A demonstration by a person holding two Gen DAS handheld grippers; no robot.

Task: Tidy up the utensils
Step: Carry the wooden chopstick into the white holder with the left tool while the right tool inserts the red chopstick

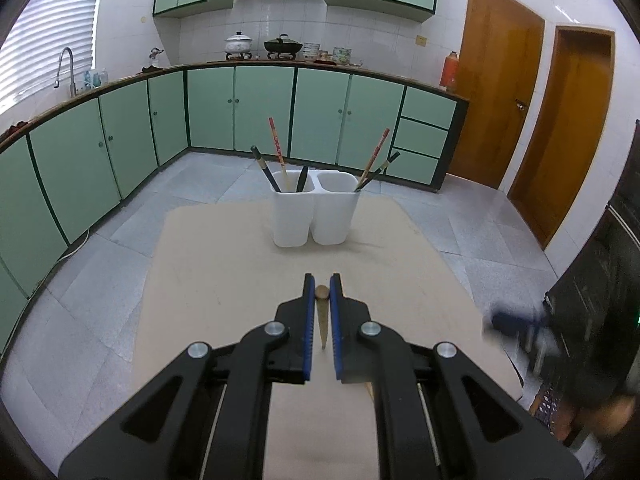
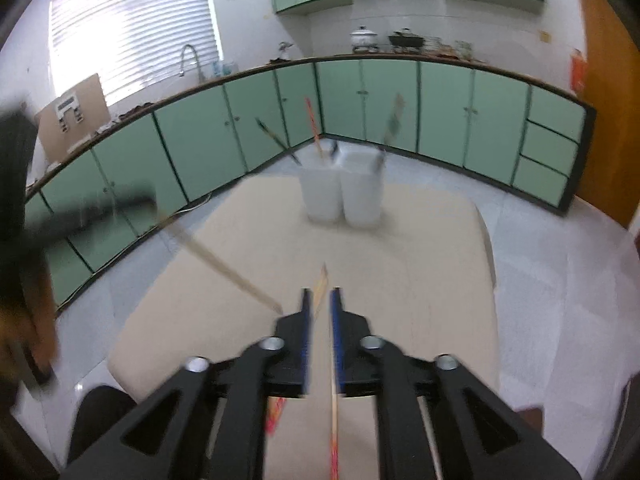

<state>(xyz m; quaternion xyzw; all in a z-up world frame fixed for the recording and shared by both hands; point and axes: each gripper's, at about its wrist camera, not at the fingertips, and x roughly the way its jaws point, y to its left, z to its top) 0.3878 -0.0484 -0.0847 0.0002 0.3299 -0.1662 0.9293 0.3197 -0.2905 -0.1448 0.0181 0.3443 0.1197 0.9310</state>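
A white two-compartment utensil holder (image 1: 314, 216) stands at the far middle of the beige table (image 1: 224, 264). Its left cup holds three chopsticks (image 1: 277, 148), its right cup two (image 1: 375, 160). My left gripper (image 1: 322, 292) is shut on a light wooden chopstick (image 1: 322, 320), held above the table short of the holder. In the blurred right wrist view my right gripper (image 2: 320, 304) is shut on a red-patterned chopstick (image 2: 333, 412), low over the table's near part. The left gripper (image 2: 100, 208) with its chopstick (image 2: 224, 268) shows at the left there. The holder (image 2: 342, 196) stands ahead.
Green kitchen cabinets (image 1: 240, 112) run along the back and left walls. Two wooden doors (image 1: 496, 92) stand at the right. A dark cabinet (image 1: 600, 312) is close to the table's right edge. The right gripper shows as a blur (image 1: 516, 324) there.
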